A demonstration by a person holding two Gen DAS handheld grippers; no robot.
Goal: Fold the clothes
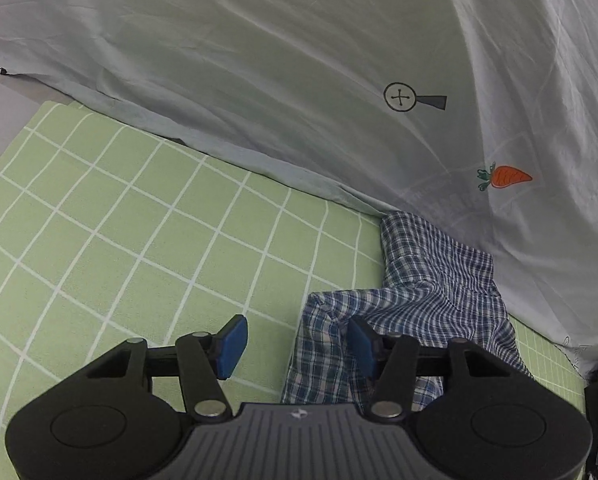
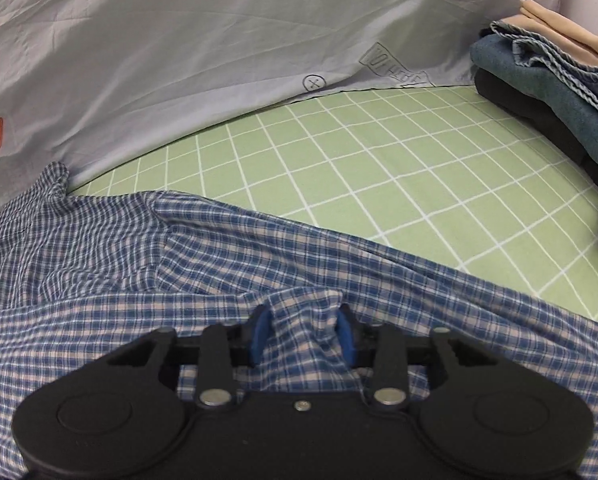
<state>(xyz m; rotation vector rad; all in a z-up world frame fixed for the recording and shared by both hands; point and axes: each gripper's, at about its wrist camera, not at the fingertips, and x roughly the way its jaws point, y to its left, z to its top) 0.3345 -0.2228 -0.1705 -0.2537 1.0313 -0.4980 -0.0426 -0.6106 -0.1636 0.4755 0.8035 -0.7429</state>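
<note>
Left wrist view: my left gripper (image 1: 295, 344) hangs low over the bed, its 2 blue-padded fingers (image 1: 231, 347) spread wide with nothing between them. The plaid shirt (image 1: 427, 296) lies rumpled just ahead and to the right; its near edge runs under the right-hand pad, though I cannot tell whether the pad touches it. The green grid bedsheet (image 1: 139, 224) is smooth and flat, while a pale quilt (image 1: 259, 60) printed with a carrot (image 1: 507, 177) rises behind in soft creases. To grip well here, I judge I should slide toward the cloth's edge and get it between both pads before closing.

Right wrist view: my right gripper (image 2: 303, 334) has a raised pinch of the plaid shirt (image 2: 179, 264) bunched between its fingers (image 2: 259, 334), which stand partly closed against the fabric, so I take it as held. The weave is thin, a blue and white check with pinkish lines, and it wrinkles easily; ridges radiate from the pinch. I would lift gently and keep the tension even so the fold lands straight on the bedsheet (image 2: 379, 168). A stack of folded clothes (image 2: 551, 80), denim over dark cloth, sits well apart at the far right.
</note>
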